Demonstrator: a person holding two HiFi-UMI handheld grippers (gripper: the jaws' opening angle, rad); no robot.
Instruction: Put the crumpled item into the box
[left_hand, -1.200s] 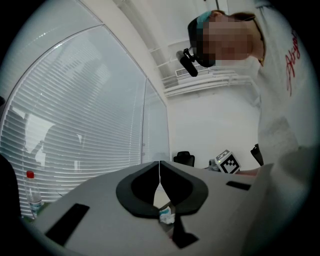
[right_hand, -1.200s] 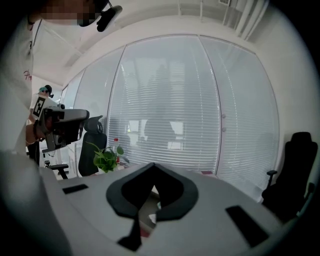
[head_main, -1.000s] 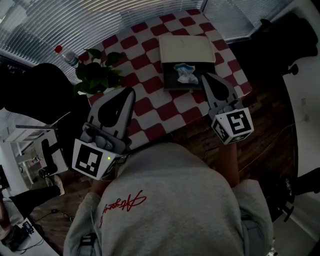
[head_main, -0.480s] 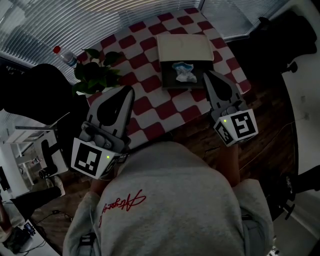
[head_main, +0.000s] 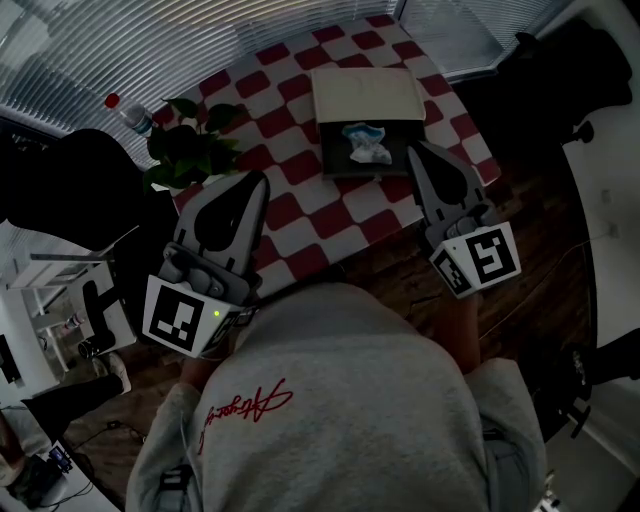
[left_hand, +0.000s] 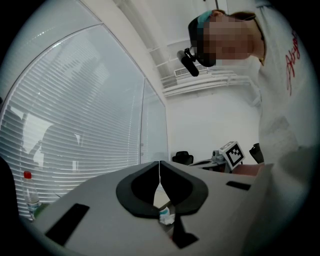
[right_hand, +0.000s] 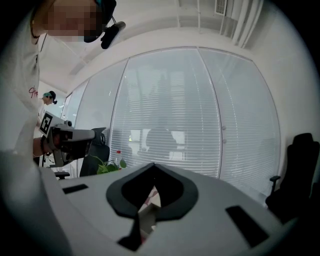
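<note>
I look down from the head view and see the crumpled item (head_main: 366, 146), white with some light blue, lying inside the dark box (head_main: 338, 161). The box's pale lid (head_main: 365, 95) is folded open on the far side. The box stands toward the far right part of the table with red and white squares (head_main: 300, 215). The right gripper (head_main: 413, 149) points with its tips just beside the near right corner of the box, apart from the crumpled item. In the right gripper view the jaws of this gripper (right_hand: 153, 172) are together at the tips and nothing is clamped between them; only a bit of the checkered cloth shows through the small opening below. The left gripper (head_main: 261, 178) hangs over the near left part of the table, well apart from the box. In the left gripper view its jaws (left_hand: 159, 169) are also together and they carry nothing; through the gap under the tips I see the crumpled item (left_hand: 165, 216) far behind, and the marker cube (left_hand: 232, 153) of the right gripper to the right. A green plant (head_main: 195, 145) stands at the left edge of the table, and a bottle with a red cap (head_main: 131, 112) is just behind it, near the window blinds (head_main: 120, 40).
</note>
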